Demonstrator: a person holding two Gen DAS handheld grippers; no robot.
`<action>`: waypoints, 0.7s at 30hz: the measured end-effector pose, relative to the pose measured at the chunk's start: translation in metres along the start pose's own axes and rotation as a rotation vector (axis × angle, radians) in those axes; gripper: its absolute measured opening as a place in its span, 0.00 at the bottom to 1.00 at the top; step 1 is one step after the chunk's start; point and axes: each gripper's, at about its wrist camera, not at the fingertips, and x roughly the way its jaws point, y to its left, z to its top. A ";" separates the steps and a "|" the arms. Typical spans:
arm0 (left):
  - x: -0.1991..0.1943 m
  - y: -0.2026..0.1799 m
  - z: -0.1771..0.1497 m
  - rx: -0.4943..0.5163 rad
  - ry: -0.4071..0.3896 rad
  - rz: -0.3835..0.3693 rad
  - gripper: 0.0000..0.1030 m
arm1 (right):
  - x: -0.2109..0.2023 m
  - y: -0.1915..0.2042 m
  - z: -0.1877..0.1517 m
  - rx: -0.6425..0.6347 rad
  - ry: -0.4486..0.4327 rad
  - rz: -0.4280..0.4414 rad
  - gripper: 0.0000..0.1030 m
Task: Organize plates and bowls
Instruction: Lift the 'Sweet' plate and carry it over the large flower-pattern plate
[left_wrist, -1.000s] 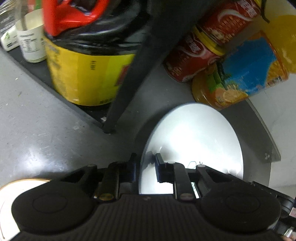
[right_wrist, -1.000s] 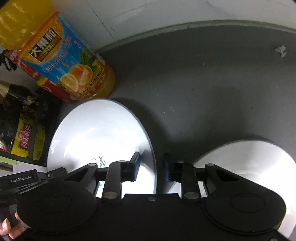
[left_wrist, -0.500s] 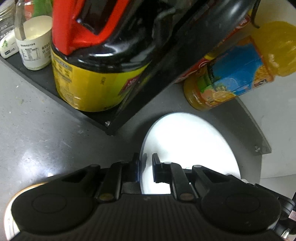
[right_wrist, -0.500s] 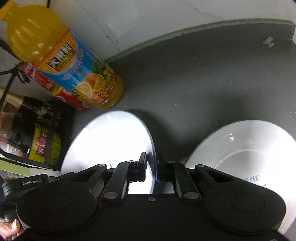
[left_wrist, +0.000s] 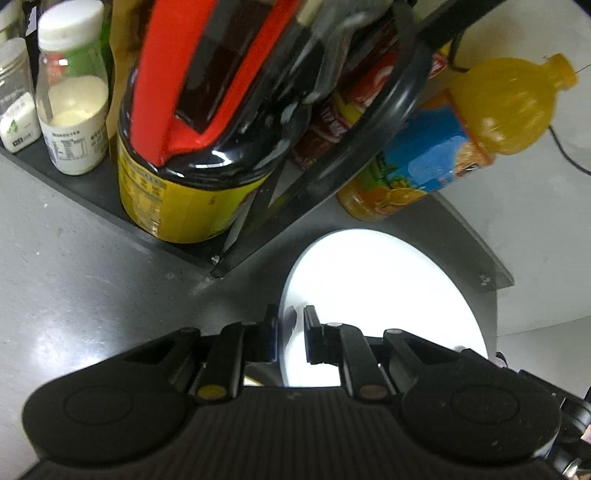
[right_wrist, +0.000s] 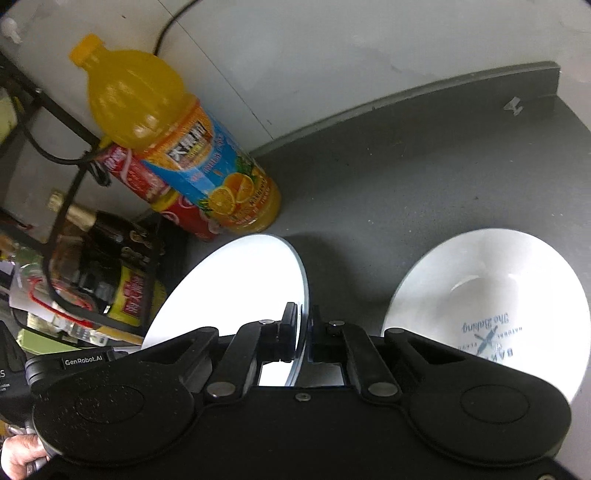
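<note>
Countertop (right_wrist: 424, 177), dark grey and speckled, is running back to a raised lip under a pale wall (right_wrist: 332, 48), where a thin cable is hanging. A black wire rack (left_wrist: 373, 144) is crowding the left side, holding a dark jug with a red handle and yellow label (left_wrist: 192, 162), a white-capped jar (left_wrist: 74, 110) and red cans. An orange juice bottle (right_wrist: 184, 147) is standing just beside the rack, close behind the white plate (right_wrist: 243, 280). The plate is sitting tilted, one edge raised off the counter. The left gripper (left_wrist: 290, 332) is pinching the plate's left rim, and the right gripper (right_wrist: 303, 330), its jaws having just been closing, is clamping the opposite rim. A white bowl (right_wrist: 491, 295) with blue lettering is resting apart on the right.
</note>
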 end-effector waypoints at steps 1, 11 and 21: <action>-0.005 0.002 0.001 0.006 0.000 -0.007 0.11 | -0.002 0.002 -0.002 0.003 -0.005 -0.001 0.06; -0.049 0.020 -0.012 0.069 -0.002 -0.053 0.11 | -0.033 0.017 -0.042 0.010 -0.055 0.002 0.06; -0.070 0.045 -0.035 0.121 0.024 -0.055 0.11 | -0.051 0.039 -0.087 0.049 -0.079 -0.016 0.06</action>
